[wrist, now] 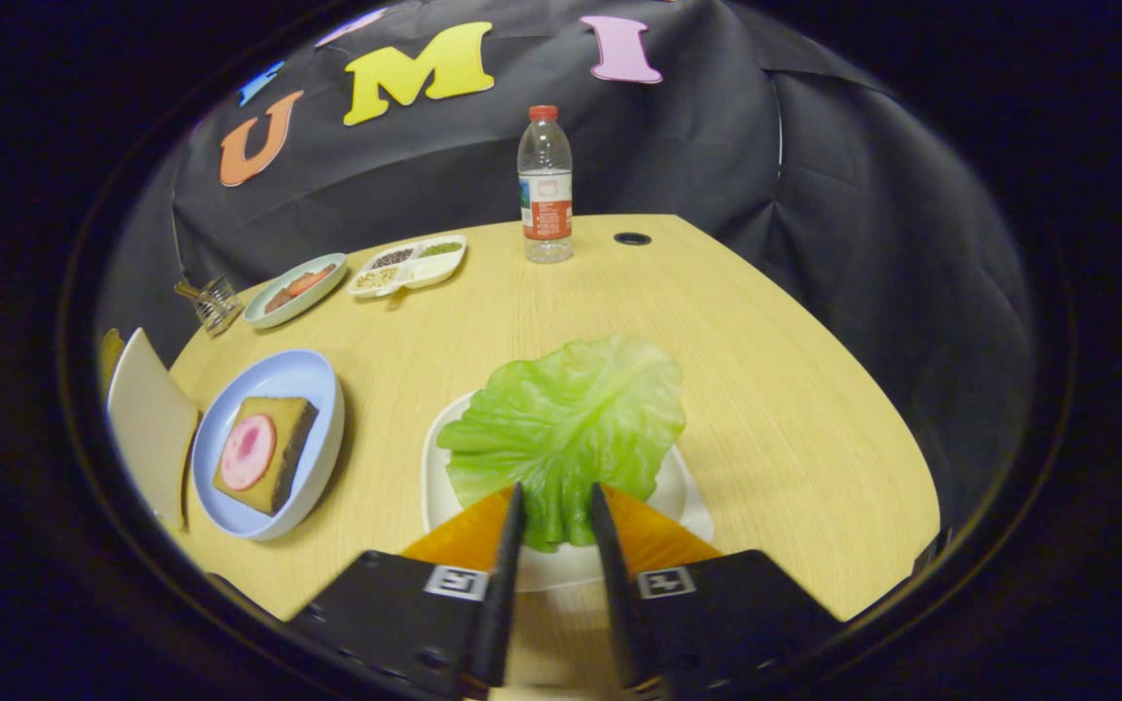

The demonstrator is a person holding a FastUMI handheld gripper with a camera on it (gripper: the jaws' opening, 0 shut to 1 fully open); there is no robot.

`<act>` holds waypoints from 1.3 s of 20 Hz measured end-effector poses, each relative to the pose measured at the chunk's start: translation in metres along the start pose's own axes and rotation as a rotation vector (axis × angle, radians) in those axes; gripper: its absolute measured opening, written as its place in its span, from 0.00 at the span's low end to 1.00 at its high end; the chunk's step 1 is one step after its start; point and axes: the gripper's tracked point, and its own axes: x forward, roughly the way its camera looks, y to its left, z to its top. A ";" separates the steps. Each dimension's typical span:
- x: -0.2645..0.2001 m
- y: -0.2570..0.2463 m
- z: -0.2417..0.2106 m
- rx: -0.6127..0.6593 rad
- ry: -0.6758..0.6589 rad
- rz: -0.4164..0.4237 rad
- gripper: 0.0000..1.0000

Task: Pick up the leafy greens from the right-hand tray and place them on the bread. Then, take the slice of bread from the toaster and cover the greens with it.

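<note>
wood table (795, 409) | gripper (555, 511) fingers pinch leafy greens (571, 419) | white tray (439, 487)

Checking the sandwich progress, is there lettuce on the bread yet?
No, the lettuce sits between the gripper fingers over the white tray, apart from the bread.

Lettuce leaf (571, 428) on white tray (436, 487) (crinkled)

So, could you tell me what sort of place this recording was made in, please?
Probably a staged demo booth, not a real kitchen: a black cloth wall behind a wooden table, with food props like the lettuce leaf, whose stem lies between the tool fingers.
</note>
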 end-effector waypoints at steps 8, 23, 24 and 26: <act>-0.019 0.008 0.008 0.035 -0.028 0.000 0.01; -0.097 0.126 0.065 -0.022 -0.190 0.134 0.00; -0.098 0.138 0.066 -0.029 -0.193 0.151 0.01; -0.103 0.165 0.065 -0.048 -0.206 0.192 0.01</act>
